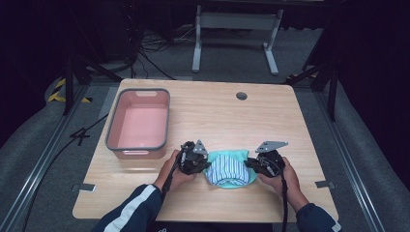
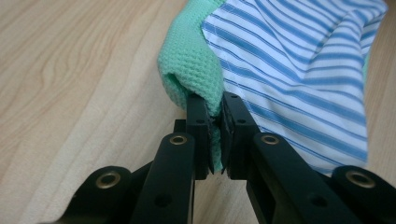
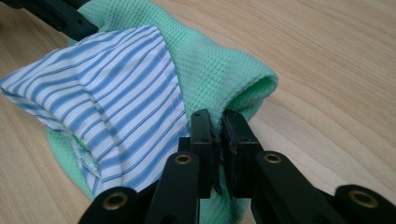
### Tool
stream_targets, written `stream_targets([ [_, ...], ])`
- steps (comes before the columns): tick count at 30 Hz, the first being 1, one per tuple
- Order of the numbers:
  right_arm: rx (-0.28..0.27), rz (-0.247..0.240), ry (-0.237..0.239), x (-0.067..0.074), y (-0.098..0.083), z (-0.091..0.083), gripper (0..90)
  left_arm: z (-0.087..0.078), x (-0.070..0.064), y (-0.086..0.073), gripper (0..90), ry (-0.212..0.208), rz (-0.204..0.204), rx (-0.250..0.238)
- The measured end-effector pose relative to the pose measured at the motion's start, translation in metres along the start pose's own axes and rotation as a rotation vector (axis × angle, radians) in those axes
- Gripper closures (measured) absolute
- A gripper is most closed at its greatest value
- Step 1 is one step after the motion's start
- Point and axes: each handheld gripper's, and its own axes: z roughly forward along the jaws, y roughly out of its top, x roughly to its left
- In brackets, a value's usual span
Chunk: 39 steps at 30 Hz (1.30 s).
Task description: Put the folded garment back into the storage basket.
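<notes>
- The green waffle-knit cloth (image 1: 235,155) lies on the near middle of the wooden table (image 1: 270,121), just in front of me, with a blue-and-white striped shirt (image 1: 231,170) bunched on top of it.
- In the left gripper view the green cloth (image 2: 191,70) folds over at its edge, and the striped shirt (image 2: 299,79) spreads across it to the right.
- My left gripper (image 2: 215,122) has its jaws pressed together on that folded green edge, the fabric pinched between the pads.
- My right gripper (image 3: 217,127) does the same on the opposite edge: jaws clamped on the green cloth (image 3: 219,74), with the striped shirt (image 3: 116,102) lying just to the left of the pinch.
- From above, the left gripper (image 1: 207,169) sits at the bundle's left side and the right gripper (image 1: 247,165) at its right side, both touching the cloth.
- My left hand (image 1: 175,170) and right hand (image 1: 283,175) wrap the gripper bodies, dark sleeves with a white stripe behind them.
- A pink tub with a grey rim (image 1: 112,131) stands on the table's left part, apart from the bundle.
</notes>
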Motion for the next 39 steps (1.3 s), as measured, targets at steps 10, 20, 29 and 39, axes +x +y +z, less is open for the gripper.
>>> stream_targets([
  [10,-0.022,0.031,-0.001,-0.005,0.010,-0.008,84.3,-0.014,0.004,0.021,83.5,0.005,0.020,-0.004],
  [20,-0.037,0.046,-0.005,-0.007,0.028,-0.011,84.5,-0.029,0.015,0.036,83.7,0.023,0.013,-0.004],
  [29,-0.065,0.038,-0.025,-0.013,0.043,-0.018,84.5,-0.042,0.021,0.047,83.6,0.042,0.009,-0.004],
  [39,-0.094,0.023,-0.023,-0.012,0.065,-0.020,84.5,-0.061,0.031,0.060,83.7,0.089,0.045,-0.004],
])
